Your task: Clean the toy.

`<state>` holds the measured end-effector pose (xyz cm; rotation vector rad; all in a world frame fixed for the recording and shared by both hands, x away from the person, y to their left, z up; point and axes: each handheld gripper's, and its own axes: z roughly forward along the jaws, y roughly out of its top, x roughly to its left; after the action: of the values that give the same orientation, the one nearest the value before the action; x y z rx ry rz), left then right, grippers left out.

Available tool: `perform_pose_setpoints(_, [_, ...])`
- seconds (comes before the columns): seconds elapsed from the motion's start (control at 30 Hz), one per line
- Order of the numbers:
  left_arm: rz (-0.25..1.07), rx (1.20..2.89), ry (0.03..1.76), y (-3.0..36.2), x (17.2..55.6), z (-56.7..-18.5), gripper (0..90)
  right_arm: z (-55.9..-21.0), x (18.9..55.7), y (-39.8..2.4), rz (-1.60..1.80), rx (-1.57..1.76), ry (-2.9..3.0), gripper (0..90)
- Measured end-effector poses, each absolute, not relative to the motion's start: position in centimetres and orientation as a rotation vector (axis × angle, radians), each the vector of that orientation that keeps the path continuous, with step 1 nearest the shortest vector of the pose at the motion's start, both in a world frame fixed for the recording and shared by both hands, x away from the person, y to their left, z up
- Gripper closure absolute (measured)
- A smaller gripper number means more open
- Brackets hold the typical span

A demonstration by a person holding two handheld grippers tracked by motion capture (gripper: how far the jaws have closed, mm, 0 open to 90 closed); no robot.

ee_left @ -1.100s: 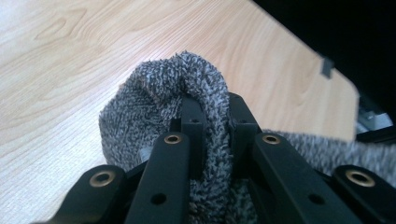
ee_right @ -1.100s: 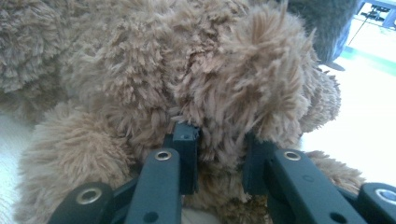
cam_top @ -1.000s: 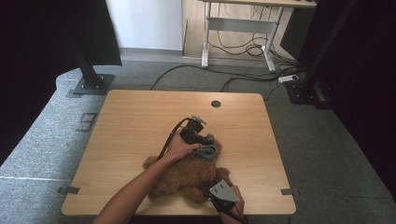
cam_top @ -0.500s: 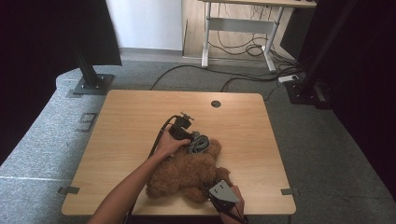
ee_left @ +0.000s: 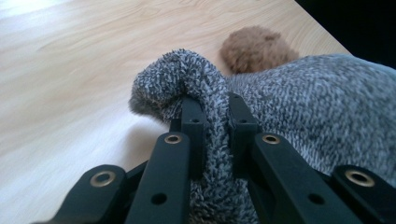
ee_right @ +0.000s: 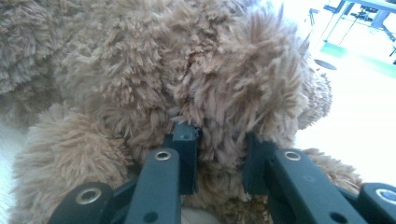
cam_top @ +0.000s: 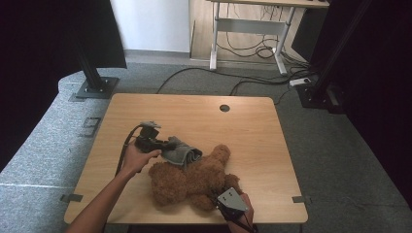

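Left gripper (cam_top: 167, 144): its fingers (ee_left: 192, 122) are pressed together on a fold of the grey cloth (cam_top: 182, 152); the fold bulges up between and above the two black tips.
Left hand (cam_top: 137, 156): wraps the gripper body near the worktop's left half, forearm coming in from the lower left.
Right gripper (cam_top: 221, 193): its fingers (ee_right: 186, 140) are clamped on a tuft of the bear (cam_top: 194, 178), with fur packed into the narrow gap between the tips.
Right hand (cam_top: 244, 209): at the near edge of the worktop, under the grey plate (cam_top: 232, 199) on top of the gripper.
Cloth: lies on the worktop (cam_top: 194, 111), its right end touching the bear's upper side, its left end in the left gripper.
Bear: brown and fluffy, lies flat on the near middle of the worktop, one round limb reaching toward the far right.
High view: shows both forearms, the black cable (cam_top: 122, 150) looping from the left gripper, a round hole (cam_top: 224, 108) near the far edge of the worktop, and a grey carpet (cam_top: 340, 160) around it.
Left gripper view: shows the knit of the cloth up close, grey flecked with white, and one round tuft of brown fur (ee_left: 258, 49) beyond it; the pinch itself is plain here, while from above it is too small to judge.
Right gripper view: shows the long brown pile close up and the tips sunk into it; which part of the bear they hold I cannot tell.
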<state>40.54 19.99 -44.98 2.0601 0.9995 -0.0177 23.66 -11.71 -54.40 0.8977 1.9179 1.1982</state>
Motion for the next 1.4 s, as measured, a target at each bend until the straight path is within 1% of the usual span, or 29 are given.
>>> perform_pose_setpoints(0.13, [-0.029, 2.048, 1.003, 21.8, 38.9, -45.5, 80.4, -54.4, 23.7, -11.6, 1.195, 0.899, 1.910, 71.5])
perform_pose_setpoints(0.3, [-0.048, 2.054, 0.992, 22.3, 37.8, -46.0, 80.4, -54.4, 23.7, -11.6, 1.192, 0.900, 1.910, 71.5])
perform_pose_setpoints(0.47, [-0.064, 2.025, 0.986, 23.4, 36.4, -46.2, 80.2, -54.4, 23.7, -11.8, 1.188, 0.899, 1.912, 71.2])
perform_pose_setpoints(0.53, [-0.063, 2.004, 0.993, 23.9, 35.8, -46.2, 80.1, -54.4, 23.6, -11.8, 1.189, 0.905, 1.911, 69.8])
perform_pose_setpoints(0.57, [-0.061, 2.000, 0.991, 24.0, 35.6, -46.2, 80.1, -54.3, 23.5, -11.8, 1.190, 0.908, 1.908, 67.2])
perform_pose_setpoints(0.6, [-0.055, 1.995, 0.989, 24.1, 35.4, -46.2, 80.0, -54.2, 23.5, -11.8, 1.198, 0.911, 1.902, 62.4])
perform_pose_setpoints(0.7, [-0.057, 1.989, 0.989, 23.8, 35.3, -46.4, 80.0, -53.3, 23.5, -12.2, 1.258, 0.963, 1.899, 43.9])
perform_pose_setpoints(0.77, [-0.063, 1.988, 0.986, 23.6, 35.4, -46.5, 80.0, -52.1, 23.6, -12.6, 1.306, 0.987, 1.917, 34.8])
perform_pose_setpoints(0.93, [-0.062, 1.987, 0.979, 23.3, 35.5, -46.5, 80.0, -49.0, 24.0, -13.5, 1.385, 0.947, 1.914, 29.2])
perform_pose_setpoints(1.03, [-0.065, 1.982, 0.979, 23.3, 35.5, -46.6, 80.0, -46.5, 25.9, -13.6, 1.400, 0.959, 1.966, 26.8])
perform_pose_setpoints(1.13, [-0.067, 1.976, 0.979, 23.3, 35.5, -46.7, 80.0, -45.4, 28.3, -13.4, 1.389, 0.979, 2.000, 26.0])
perform_pose_setpoints(1.27, [-0.072, 1.969, 0.980, 23.3, 35.6, -46.8, 80.0, -46.1, 32.6, -13.4, 1.390, 1.104, 2.080, 24.0])
perform_pose_setpoints(1.4, [-0.075, 1.964, 0.982, 23.3, 35.6, -46.9, 80.0, -47.6, 34.8, -13.2, 1.387, 1.188, 2.145, 22.6])
